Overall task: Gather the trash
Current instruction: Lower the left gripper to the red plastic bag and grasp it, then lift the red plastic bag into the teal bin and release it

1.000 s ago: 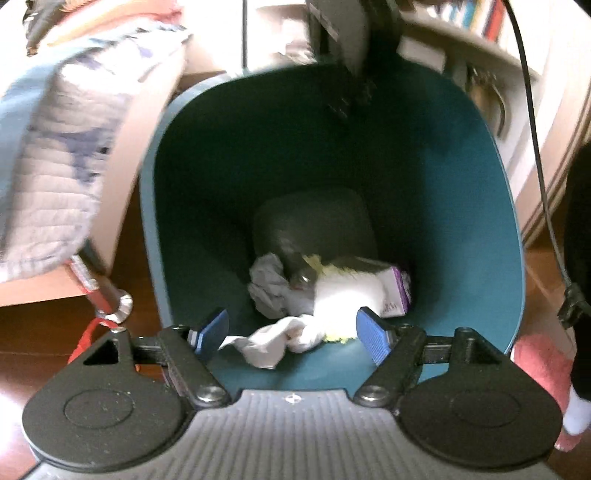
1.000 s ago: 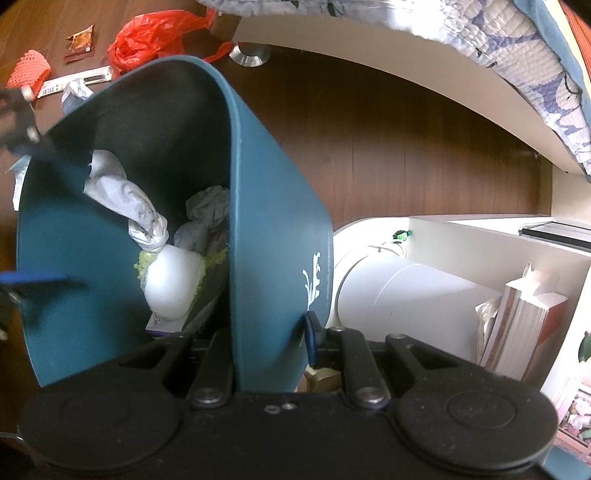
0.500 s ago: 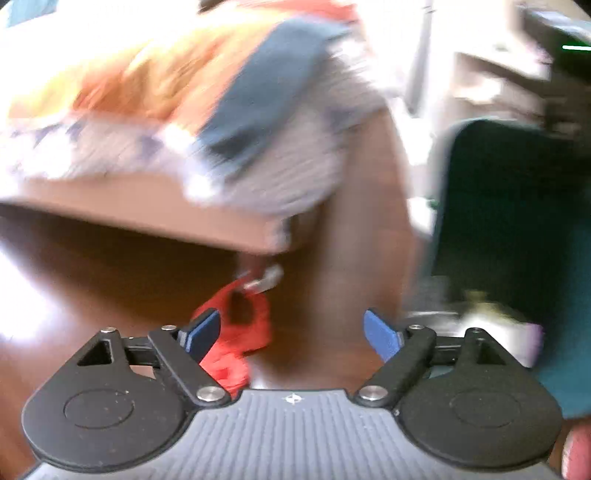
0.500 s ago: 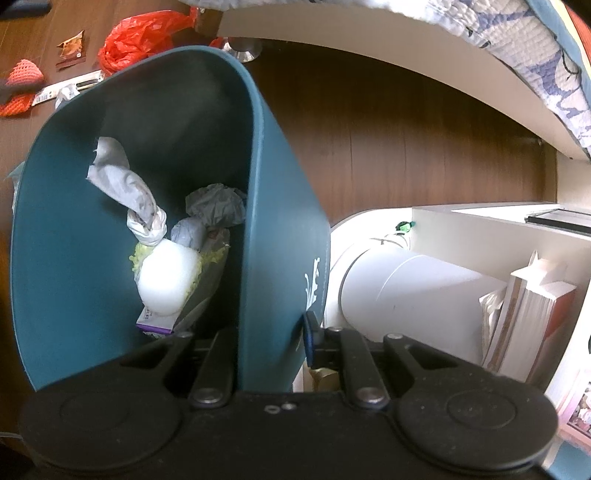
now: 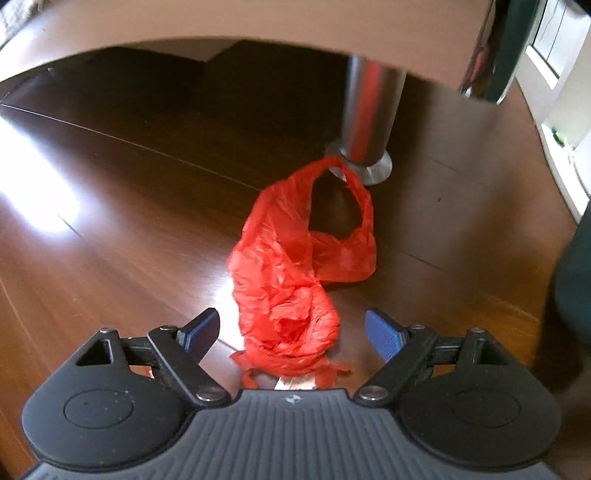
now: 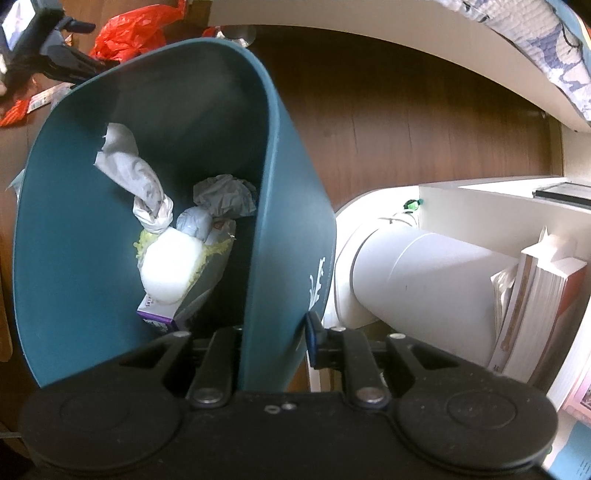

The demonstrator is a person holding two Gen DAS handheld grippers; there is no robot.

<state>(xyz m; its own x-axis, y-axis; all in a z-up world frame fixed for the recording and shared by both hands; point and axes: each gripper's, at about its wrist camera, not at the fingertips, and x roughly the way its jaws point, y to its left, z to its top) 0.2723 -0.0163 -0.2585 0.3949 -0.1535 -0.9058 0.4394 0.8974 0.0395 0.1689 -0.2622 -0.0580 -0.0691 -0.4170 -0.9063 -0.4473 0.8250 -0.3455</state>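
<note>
A crumpled red plastic bag [image 5: 295, 273] lies on the dark wood floor, its handle loop reaching a chrome bed leg [image 5: 365, 122]. My left gripper [image 5: 291, 328] hangs wide open just above the bag's near end, blue pads on either side, not touching it. In the right wrist view my right gripper [image 6: 273, 332] is shut on the rim of the tilted teal trash bin [image 6: 291, 229]. Inside the bin lie crumpled paper [image 6: 136, 184], a white lump [image 6: 170, 266] and a purple-edged box [image 6: 159, 314]. The red bag [image 6: 129, 33] and the left gripper's body [image 6: 55, 55] show beyond the bin.
The bed frame [image 5: 258, 22] overhangs the floor behind the bag. More wrappers [image 6: 40, 99] lie on the floor at far left. A white cylinder [image 6: 417, 273], a white shelf unit [image 6: 498, 199] and stacked books [image 6: 535, 306] stand right of the bin.
My left gripper has left the bin, swung left and down to the red bag by the bed leg. The right gripper has kept its hold on the bin's rim.
</note>
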